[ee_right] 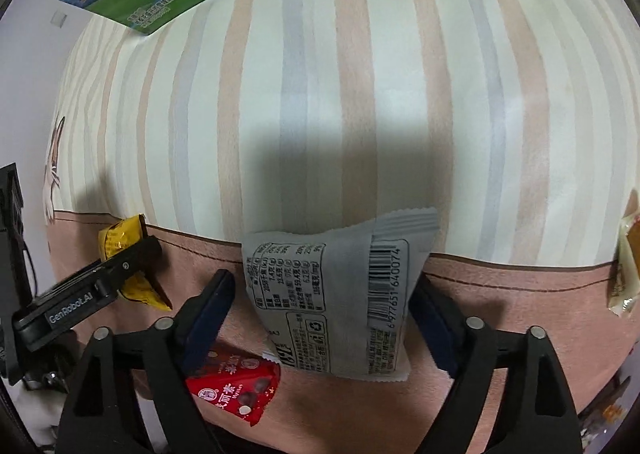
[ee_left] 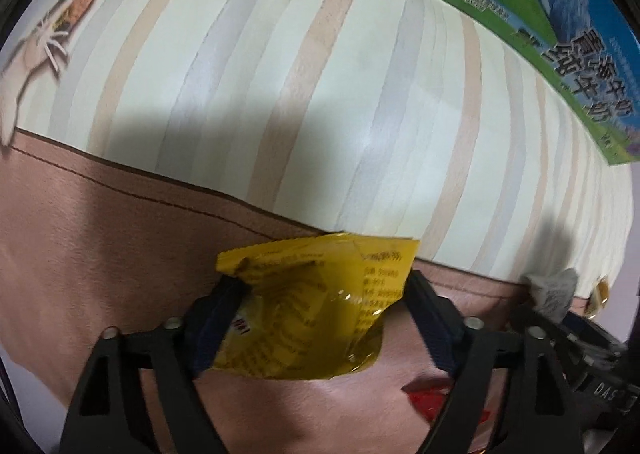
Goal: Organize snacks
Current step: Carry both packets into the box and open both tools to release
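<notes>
Both grippers stand apart: left gripper [ee_left: 320, 306] straddles the yellow packet [ee_left: 316, 306] at lower centre, right gripper [ee_right: 320, 302] the grey packet [ee_right: 336, 294], neither squeezed. Lift straight off, I'd say, leaving each flat on the pink cloth [ee_left: 100, 234].

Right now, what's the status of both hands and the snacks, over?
Left gripper jaws open, yellow packet between. Right gripper jaws open, grey packet between. Red packet close by.

Left claw [ee_left: 324, 294] and right claw [ee_right: 320, 294], both downward-pointing, jaws spread wide.
</notes>
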